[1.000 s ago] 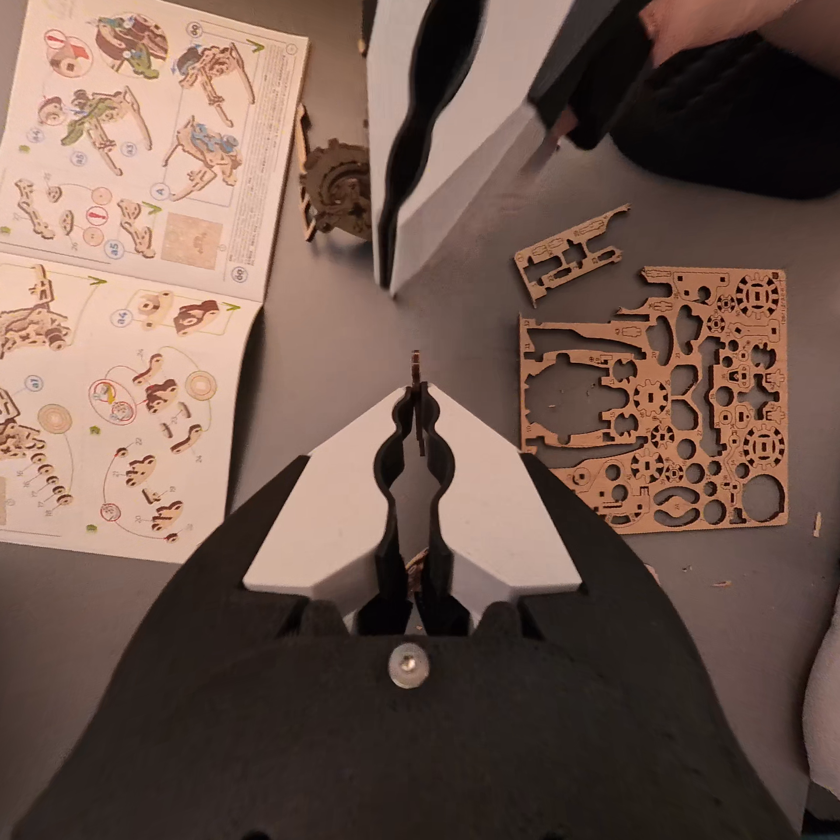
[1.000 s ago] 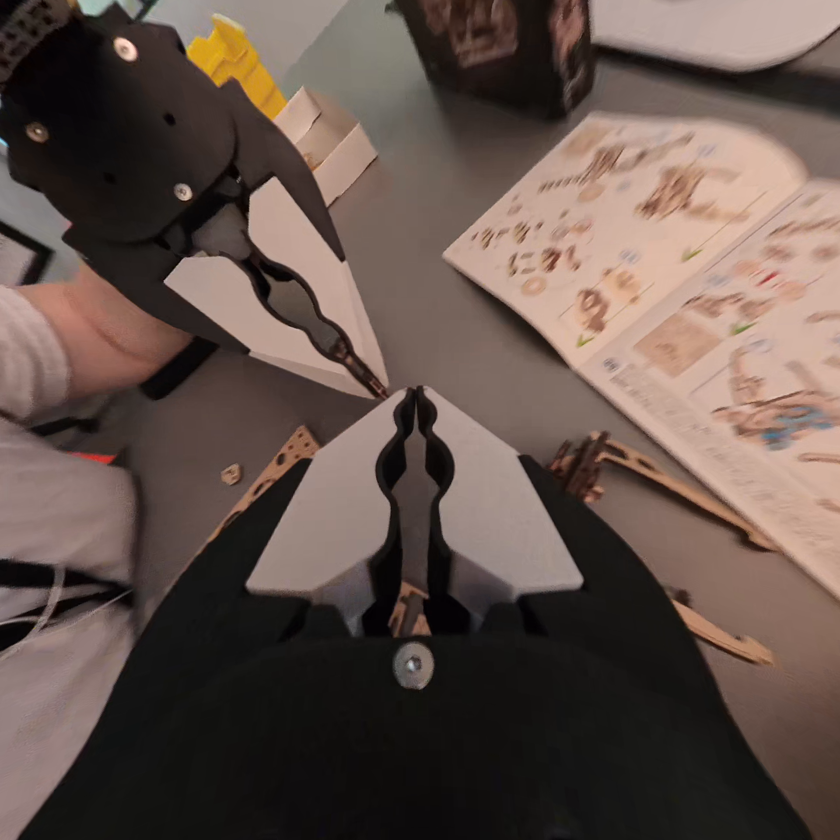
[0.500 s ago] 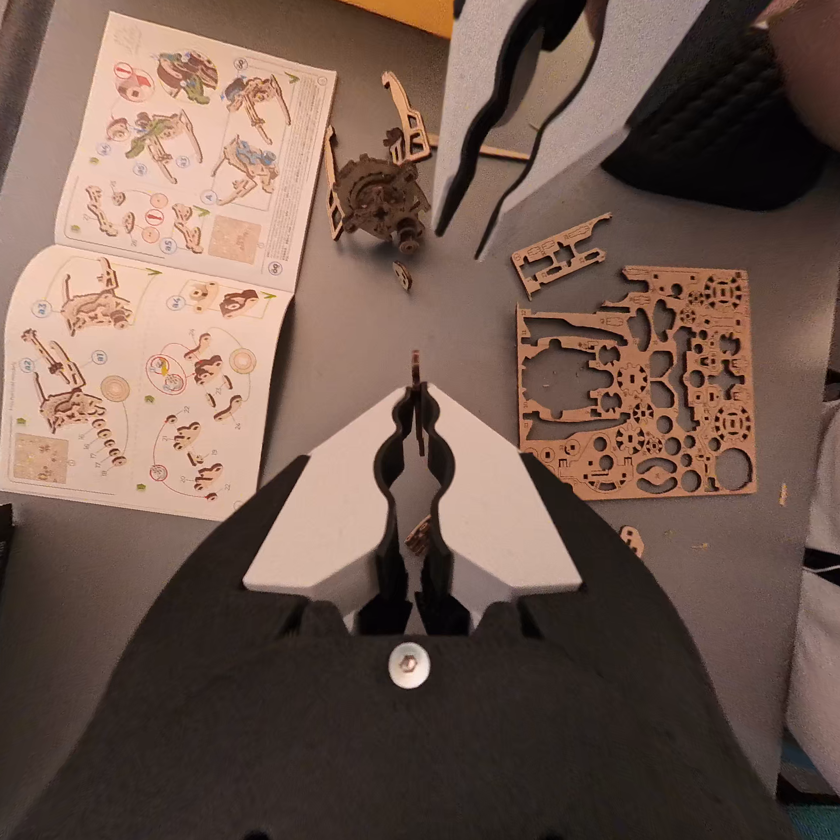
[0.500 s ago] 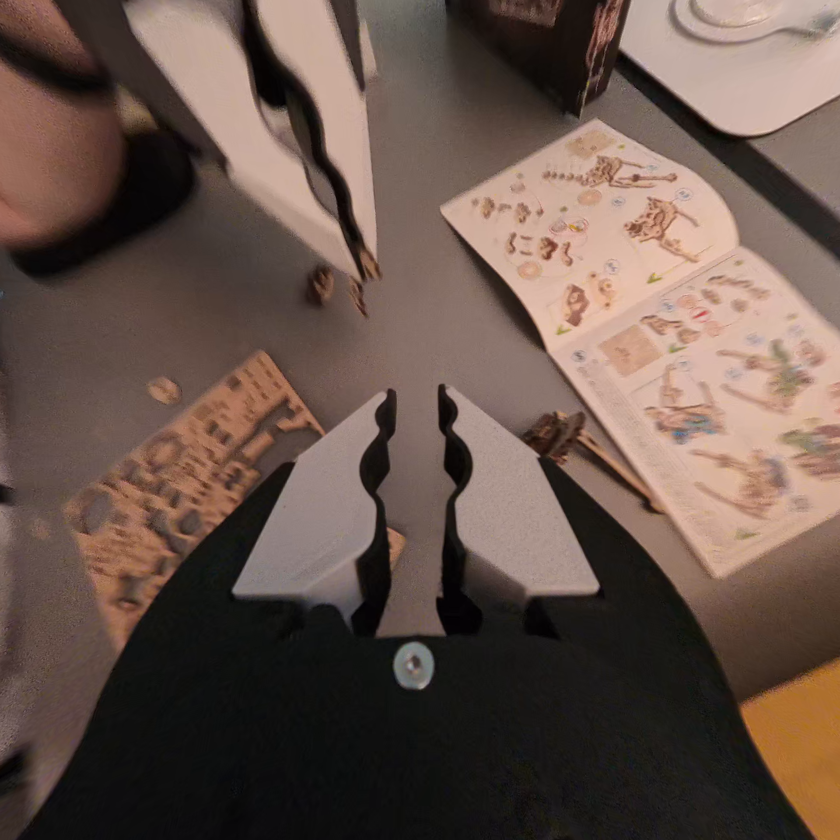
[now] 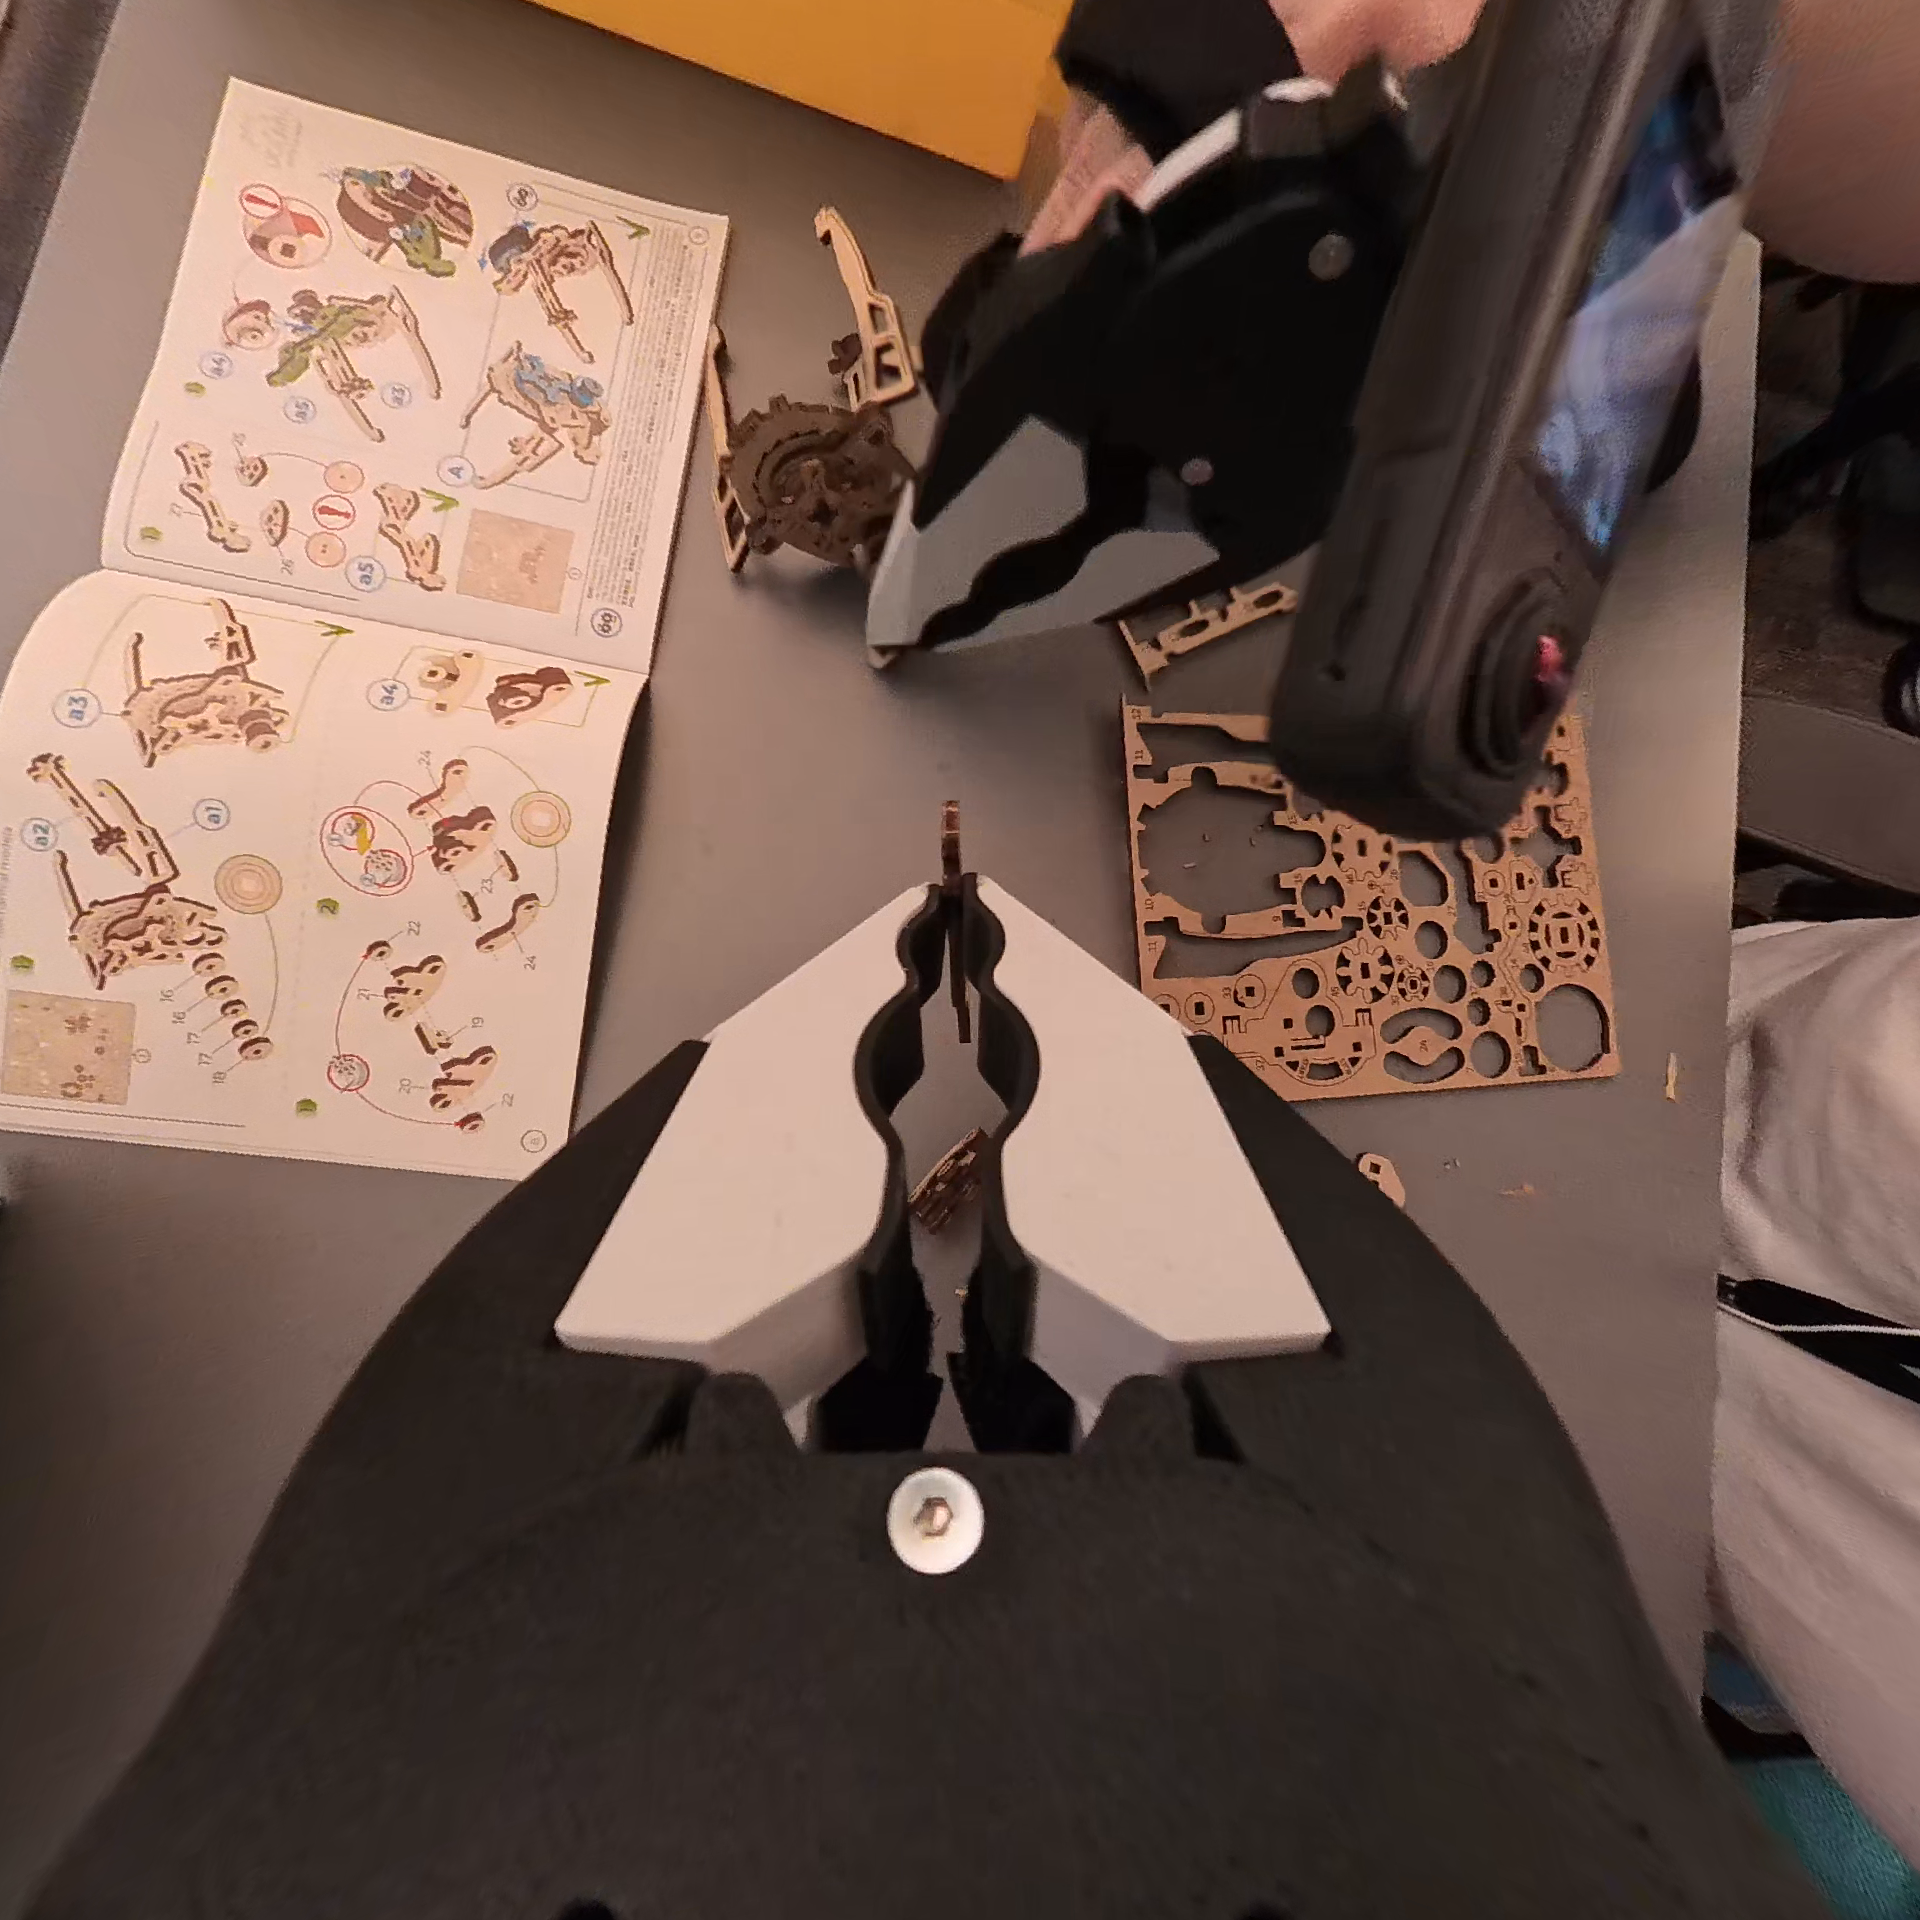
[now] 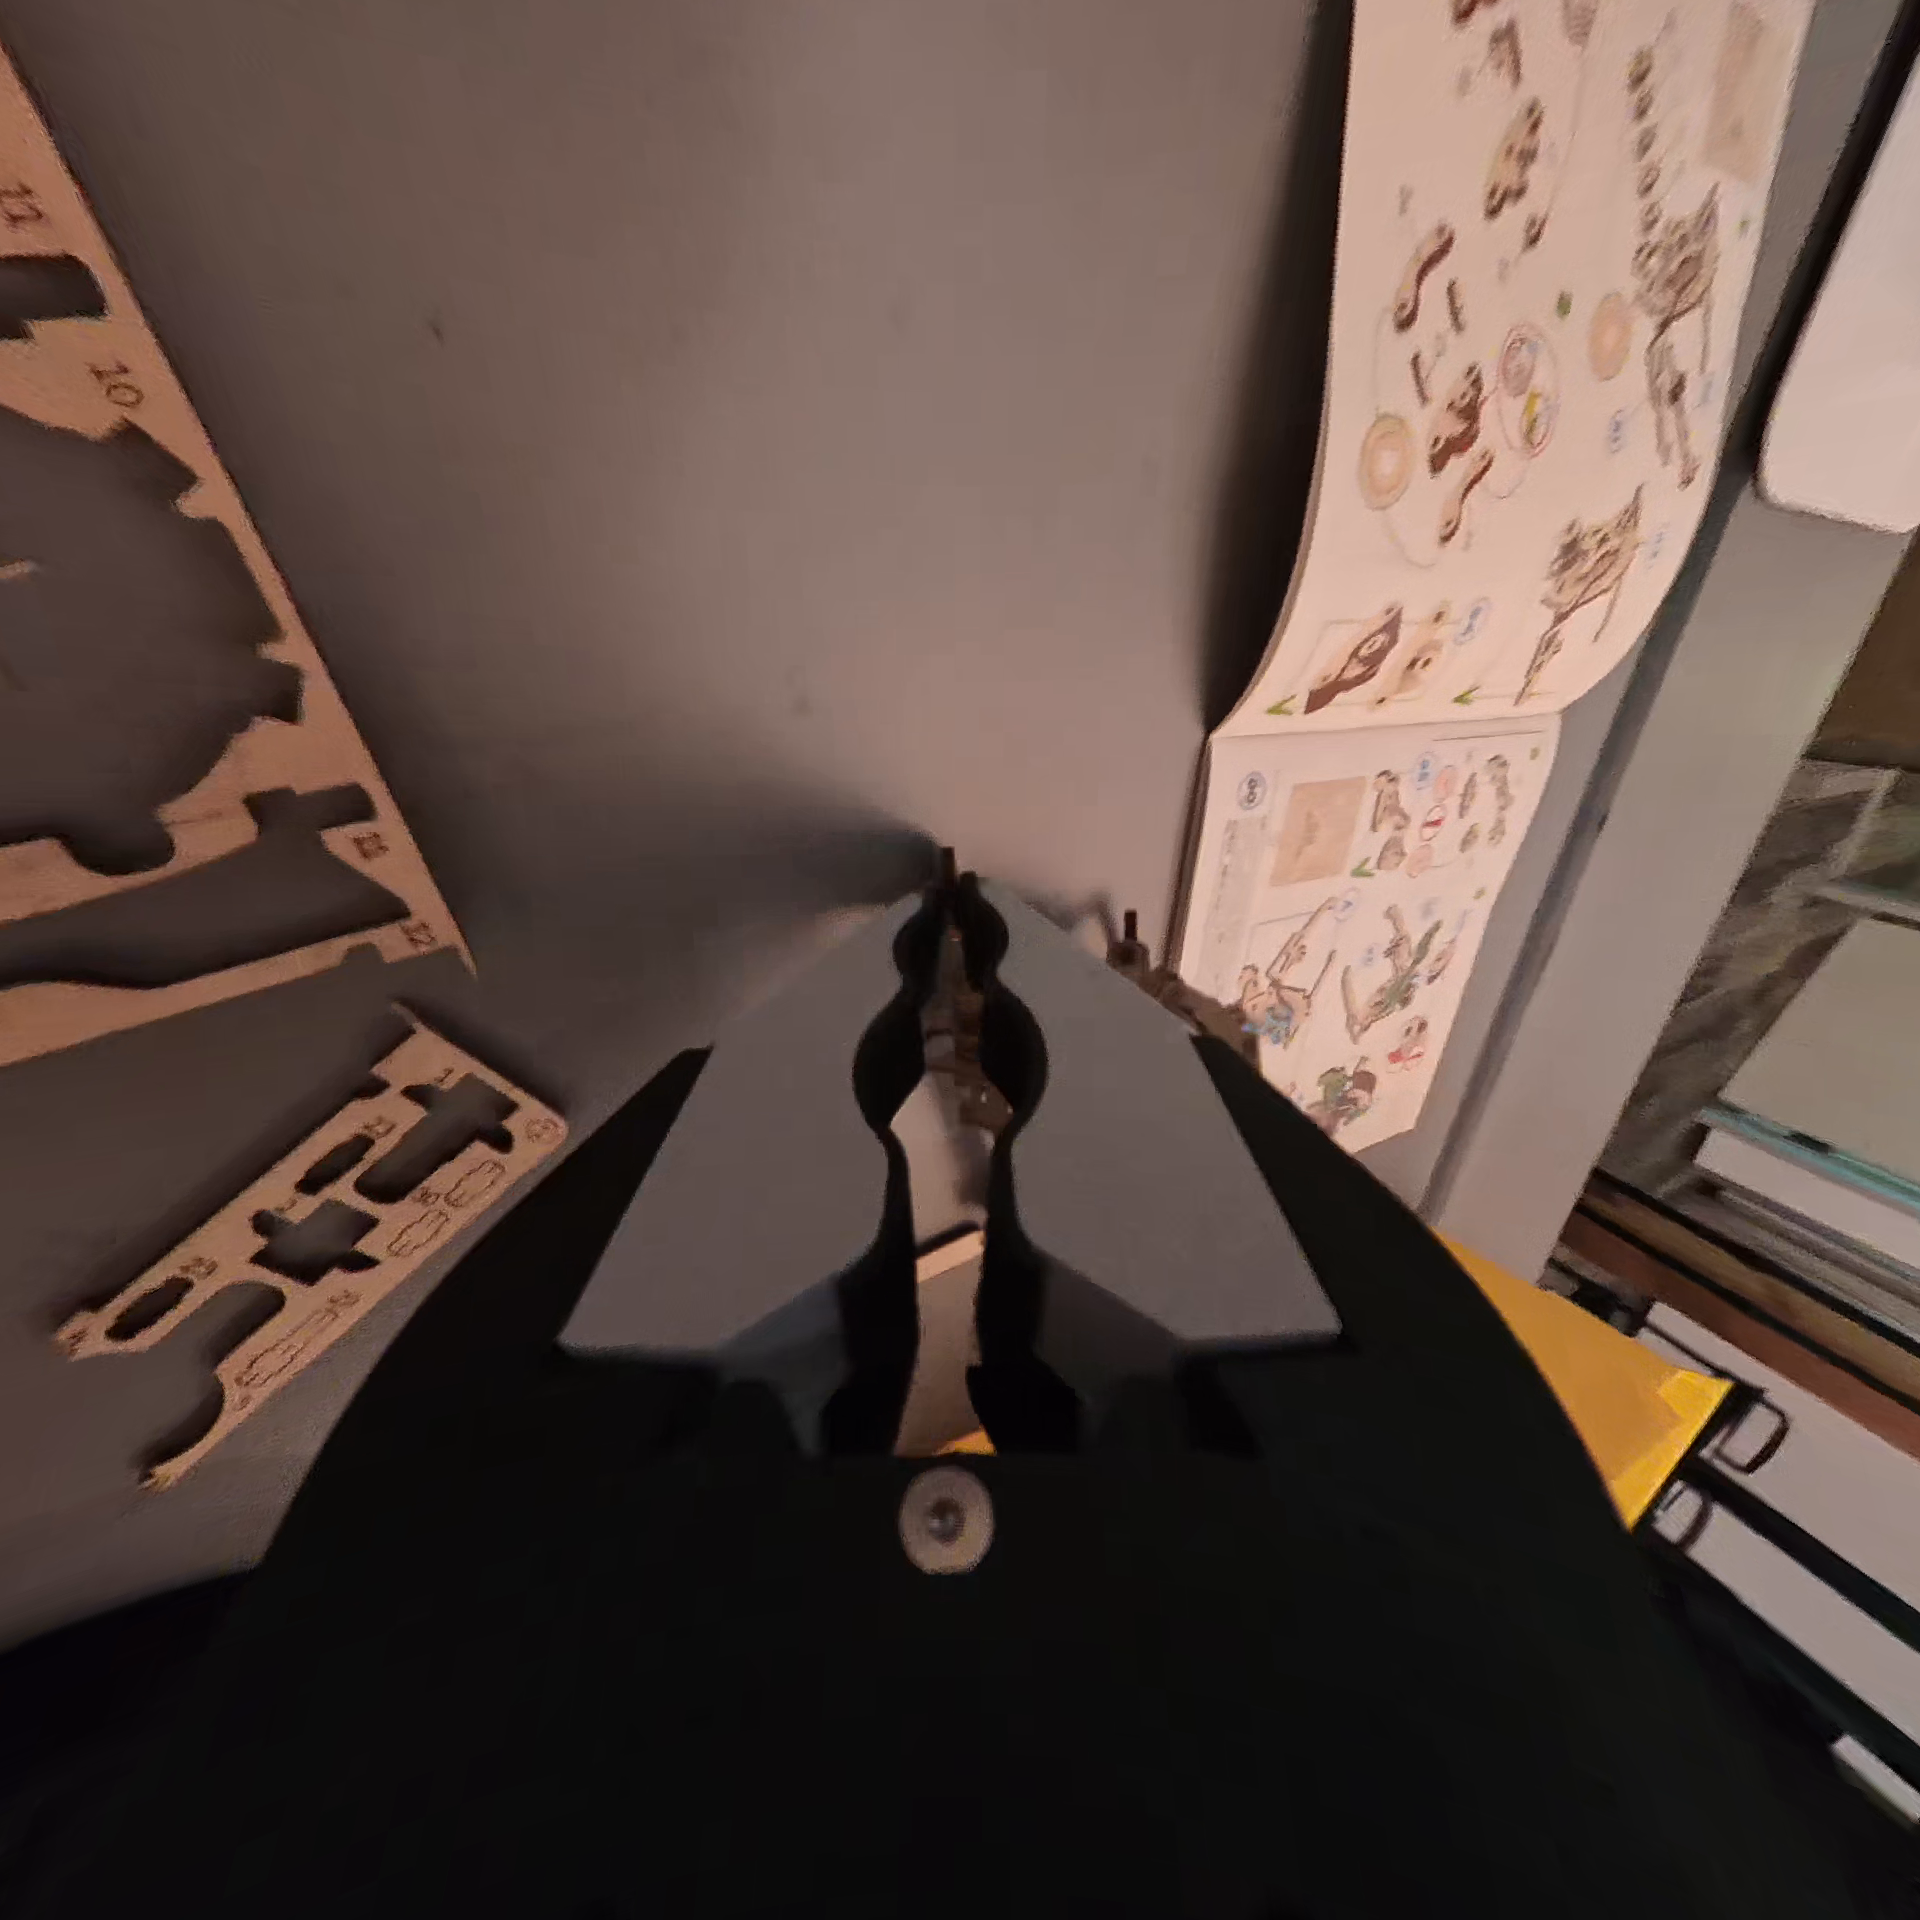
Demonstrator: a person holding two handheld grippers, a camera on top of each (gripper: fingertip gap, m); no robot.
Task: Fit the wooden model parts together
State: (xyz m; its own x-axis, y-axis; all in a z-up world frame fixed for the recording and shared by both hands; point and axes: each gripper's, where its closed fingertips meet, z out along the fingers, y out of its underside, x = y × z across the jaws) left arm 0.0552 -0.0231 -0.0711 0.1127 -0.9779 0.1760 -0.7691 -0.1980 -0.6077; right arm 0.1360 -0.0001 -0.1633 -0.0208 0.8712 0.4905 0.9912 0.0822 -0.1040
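My left gripper [image 5: 951,896] is shut on a thin wooden part [image 5: 950,836], held edge-on above the grey table with its end sticking out past the tips. My right gripper [image 6: 951,896] is down at the table and shut on a small dark wooden piece [image 6: 948,871]. In the left wrist view the right gripper [image 5: 899,646] lies tilted low, its tips just right of the dark gear assembly [image 5: 805,483]. The assembly barely shows in the right wrist view [image 6: 1143,961].
A punched-out wooden sheet [image 5: 1371,966] and an offcut [image 5: 1205,623] lie right of centre. The open instruction booklet [image 5: 343,603] lies left. Loose pieces [image 5: 948,1179] [image 5: 1380,1174] lie near my left gripper. A yellow box [image 5: 831,62] is at the back, and a person's clothing [image 5: 1818,1247] at right. The left gripper's tips are roughly 12 cm from the right gripper's.
My right gripper was open above the table; it has dropped beside the gear assembly and shut on the small loose piece. My left gripper still holds its part and has risen slightly.
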